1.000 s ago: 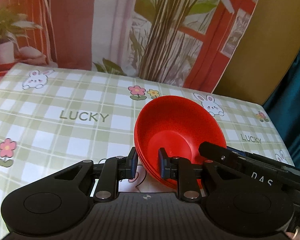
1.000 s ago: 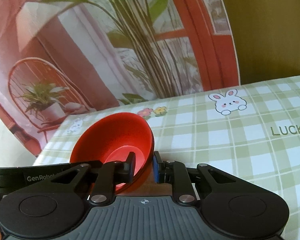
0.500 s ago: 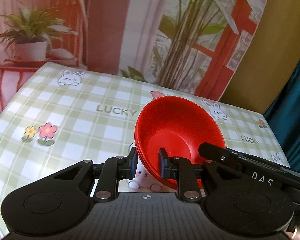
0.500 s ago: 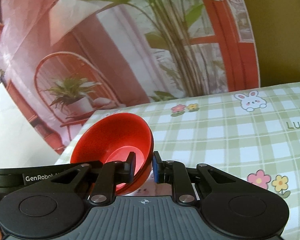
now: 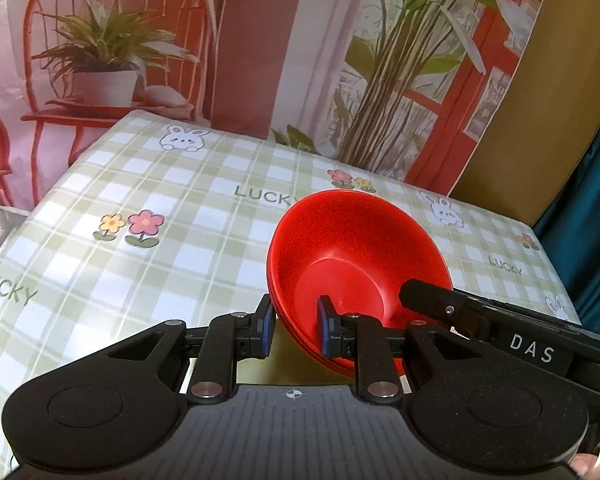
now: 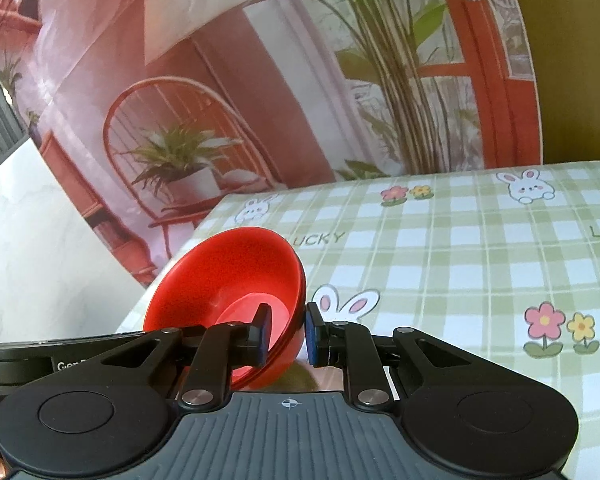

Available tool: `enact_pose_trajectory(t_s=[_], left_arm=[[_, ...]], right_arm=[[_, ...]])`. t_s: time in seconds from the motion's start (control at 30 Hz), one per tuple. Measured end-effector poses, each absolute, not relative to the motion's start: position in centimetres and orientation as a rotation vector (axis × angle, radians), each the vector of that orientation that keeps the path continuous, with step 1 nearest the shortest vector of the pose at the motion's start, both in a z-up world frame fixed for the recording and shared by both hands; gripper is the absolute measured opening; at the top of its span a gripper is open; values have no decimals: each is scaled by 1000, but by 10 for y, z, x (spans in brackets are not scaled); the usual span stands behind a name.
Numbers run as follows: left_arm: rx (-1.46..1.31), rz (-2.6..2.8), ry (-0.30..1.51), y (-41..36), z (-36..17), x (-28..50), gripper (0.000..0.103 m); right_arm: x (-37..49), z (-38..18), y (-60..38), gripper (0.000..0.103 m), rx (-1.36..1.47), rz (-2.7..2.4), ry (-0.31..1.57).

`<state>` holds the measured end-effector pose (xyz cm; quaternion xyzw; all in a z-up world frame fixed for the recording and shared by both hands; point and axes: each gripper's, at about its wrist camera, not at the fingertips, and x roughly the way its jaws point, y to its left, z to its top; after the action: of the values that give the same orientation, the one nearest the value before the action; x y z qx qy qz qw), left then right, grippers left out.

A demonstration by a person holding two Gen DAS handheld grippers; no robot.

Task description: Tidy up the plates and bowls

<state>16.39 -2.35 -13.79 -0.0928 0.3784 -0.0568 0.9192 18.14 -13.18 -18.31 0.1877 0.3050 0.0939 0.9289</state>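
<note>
A stack of red bowls (image 5: 356, 252) is held in the air above the checked tablecloth (image 5: 148, 264). My left gripper (image 5: 294, 328) is shut on the stack's near left rim, one finger inside and one outside. My right gripper (image 6: 286, 332) is shut on the opposite rim of the same stack (image 6: 228, 276). The right gripper's black body (image 5: 500, 320) shows at the lower right of the left wrist view. The bowls tilt toward each camera. Their undersides are hidden.
The table wears a green and white cloth (image 6: 460, 248) with rabbits, flowers and the word LUCKY. A printed backdrop (image 5: 260, 40) of a chair and plants hangs behind the far edge. A teal curtain (image 5: 592, 208) hangs at the right. The table's left edge (image 6: 172, 272) drops off near the bowls.
Both grippers have risen and drawn back with the bowls still held. More of the table and backdrop shows now. The grips have not changed.
</note>
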Motion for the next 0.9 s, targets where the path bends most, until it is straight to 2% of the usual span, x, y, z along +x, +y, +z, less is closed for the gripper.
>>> enact_pose_trajectory(t_s=[0.9], left_arm=[[-211, -133, 825, -2, -151, 121, 23]], right_arm=[[153, -183, -101, 17, 336, 217, 707]])
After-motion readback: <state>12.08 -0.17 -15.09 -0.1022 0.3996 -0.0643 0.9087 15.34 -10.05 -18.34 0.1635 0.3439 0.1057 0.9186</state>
